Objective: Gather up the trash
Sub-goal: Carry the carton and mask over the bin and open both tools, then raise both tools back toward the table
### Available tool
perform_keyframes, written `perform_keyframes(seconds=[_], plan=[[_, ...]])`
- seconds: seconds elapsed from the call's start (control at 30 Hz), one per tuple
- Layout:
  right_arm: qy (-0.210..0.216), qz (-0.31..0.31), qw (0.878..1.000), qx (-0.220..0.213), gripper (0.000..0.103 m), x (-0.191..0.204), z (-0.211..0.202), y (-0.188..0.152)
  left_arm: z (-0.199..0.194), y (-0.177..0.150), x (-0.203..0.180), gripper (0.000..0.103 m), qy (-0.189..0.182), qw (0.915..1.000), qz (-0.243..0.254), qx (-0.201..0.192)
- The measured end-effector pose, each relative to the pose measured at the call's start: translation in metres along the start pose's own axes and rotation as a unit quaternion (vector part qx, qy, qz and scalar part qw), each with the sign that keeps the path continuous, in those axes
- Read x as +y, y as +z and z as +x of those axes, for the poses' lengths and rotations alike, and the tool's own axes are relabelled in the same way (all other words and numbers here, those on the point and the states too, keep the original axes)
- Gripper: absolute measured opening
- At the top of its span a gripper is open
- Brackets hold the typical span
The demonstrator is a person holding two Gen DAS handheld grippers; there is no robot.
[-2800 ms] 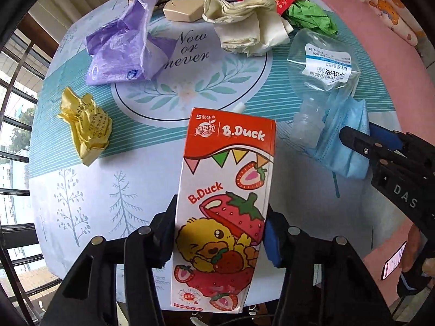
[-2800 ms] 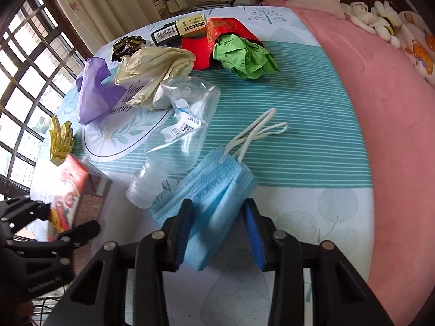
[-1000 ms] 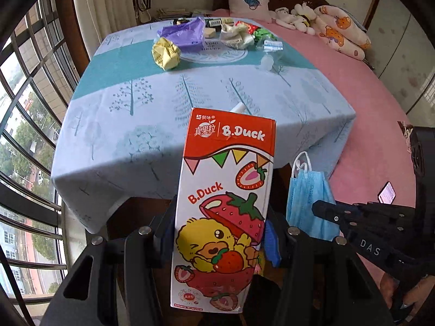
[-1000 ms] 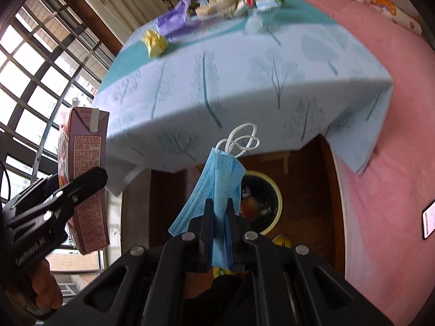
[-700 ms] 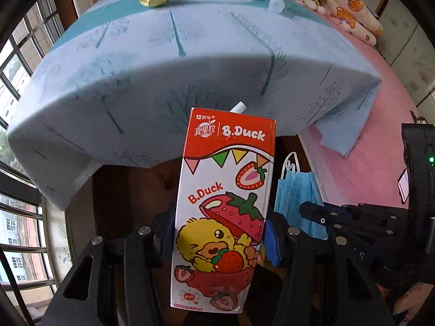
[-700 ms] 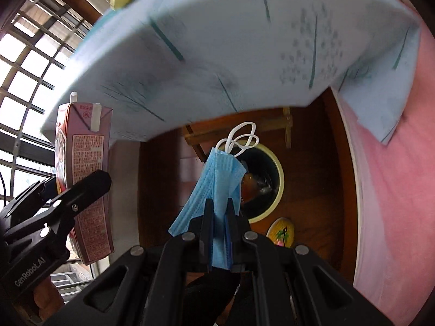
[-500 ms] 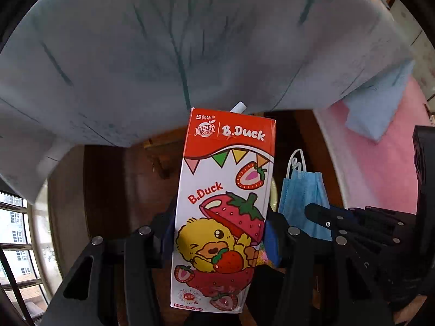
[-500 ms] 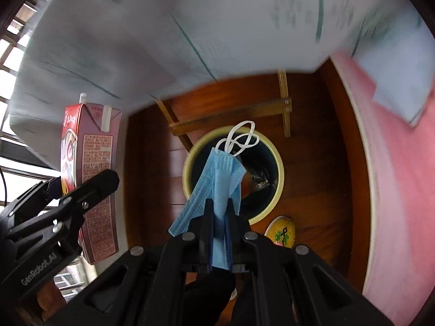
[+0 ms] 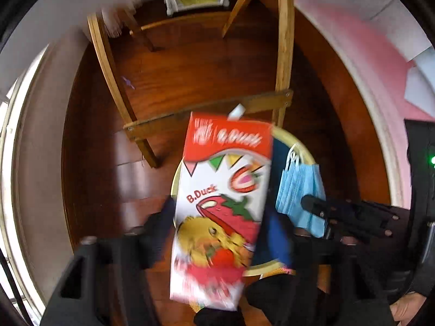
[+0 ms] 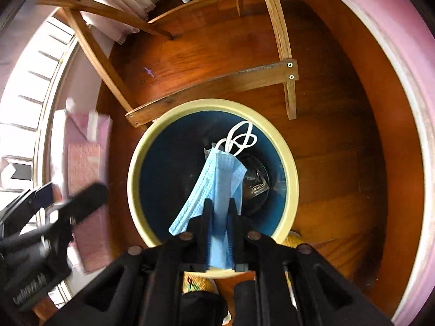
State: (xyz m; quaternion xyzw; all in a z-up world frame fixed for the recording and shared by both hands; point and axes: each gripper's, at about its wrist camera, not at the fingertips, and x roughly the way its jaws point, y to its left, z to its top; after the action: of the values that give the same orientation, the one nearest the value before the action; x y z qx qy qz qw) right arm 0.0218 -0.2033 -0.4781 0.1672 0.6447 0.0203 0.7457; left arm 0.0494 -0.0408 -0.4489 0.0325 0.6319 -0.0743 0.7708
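Jaws: left gripper (image 9: 220,228) opening off red-and-white strawberry drink carton (image 9: 221,203) | right gripper (image 10: 219,217) loosening on blue pleated face mask (image 10: 217,182) | keep both centred over cream-rimmed round bin (image 10: 282,141).

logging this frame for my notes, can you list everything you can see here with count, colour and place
milk carton: 1, red and white, between the left gripper's opening jaws, over the bin
face mask: 1, blue with white loops, between the right gripper's opening jaws, over the bin mouth
bin: 1, cream rim, dark blue inside, on the floor
floor: 1, reddish brown wood
table legs: several, light wood, behind the bin
left gripper: 1, black, pads clear of the carton
right gripper: 1, black, around the mask
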Motion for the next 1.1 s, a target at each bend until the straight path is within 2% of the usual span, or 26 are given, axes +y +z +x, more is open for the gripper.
perform_keyframes(seconds=[0.07,0.1,0.13,0.37,0.53,0.93,1.1], plan=[[0.002,0.005,1.0,0.0,0.028,-0.002,0.005,0.002,0.003,-0.002,0.003,0.1,0.01,0.9999,-0.01,-0.005],[-0.001,0.004,1.0,-0.003,0.039,-0.003,0.006,0.003,0.003,-0.003,0.004,0.1,0.01,0.9998,-0.015,-0.007],[-0.004,0.003,1.0,-0.005,0.044,0.0,0.004,0.003,0.003,-0.003,0.008,0.1,0.011,0.9998,-0.017,-0.007],[-0.006,0.001,1.0,-0.012,0.044,0.009,-0.019,0.003,-0.027,-0.003,0.015,0.1,0.026,0.999,-0.025,-0.027],[-0.012,0.006,1.0,-0.02,0.044,0.021,-0.054,0.003,-0.072,0.0,0.017,0.1,0.031,0.9979,-0.033,-0.046],[-0.014,0.017,0.999,-0.036,0.044,0.066,-0.186,0.003,-0.221,0.015,0.022,0.1,0.022,0.9958,-0.036,-0.081],[-0.009,0.017,0.998,-0.054,0.044,0.088,-0.244,0.0,-0.29,0.023,0.026,0.1,0.01,0.9933,-0.022,-0.113]])
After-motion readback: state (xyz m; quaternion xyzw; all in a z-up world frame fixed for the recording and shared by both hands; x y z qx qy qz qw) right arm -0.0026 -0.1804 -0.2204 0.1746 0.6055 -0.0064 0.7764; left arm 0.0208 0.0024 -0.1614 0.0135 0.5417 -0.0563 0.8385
